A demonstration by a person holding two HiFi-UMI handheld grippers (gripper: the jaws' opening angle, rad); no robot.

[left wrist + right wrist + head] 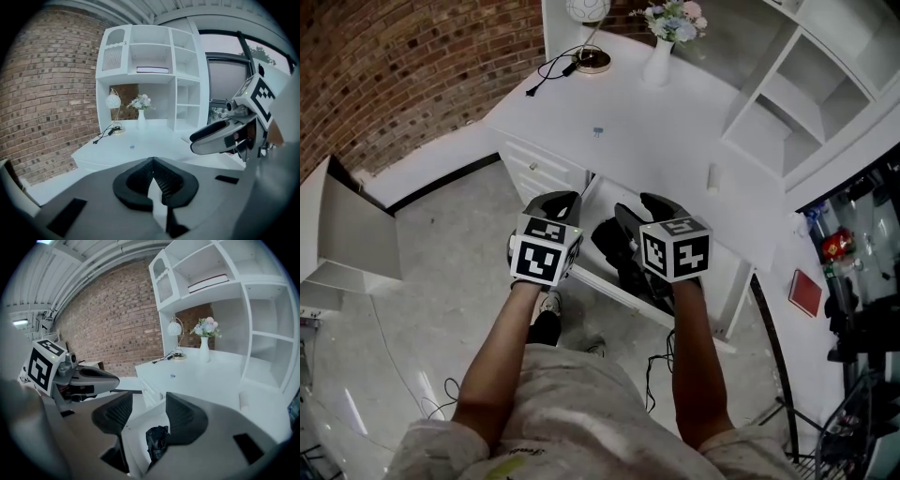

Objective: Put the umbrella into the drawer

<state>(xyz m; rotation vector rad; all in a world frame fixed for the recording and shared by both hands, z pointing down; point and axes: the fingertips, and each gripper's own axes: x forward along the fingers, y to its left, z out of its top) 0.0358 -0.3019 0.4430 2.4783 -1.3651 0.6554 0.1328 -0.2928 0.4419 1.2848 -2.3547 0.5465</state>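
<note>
Apparently complete: umbrella [617,242] lies in the open drawer [602,282] under the desk's [656,122] front edge. Left gripper [151,164] closed, right gripper [148,408] open, both empty. Likely next: shutting the drawer.

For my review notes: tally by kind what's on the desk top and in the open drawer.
Lamp: 1
Vase of flowers: 1
Small blue item: 1
Small white cylinder: 1
Black umbrella: 1
Total: 5
</note>
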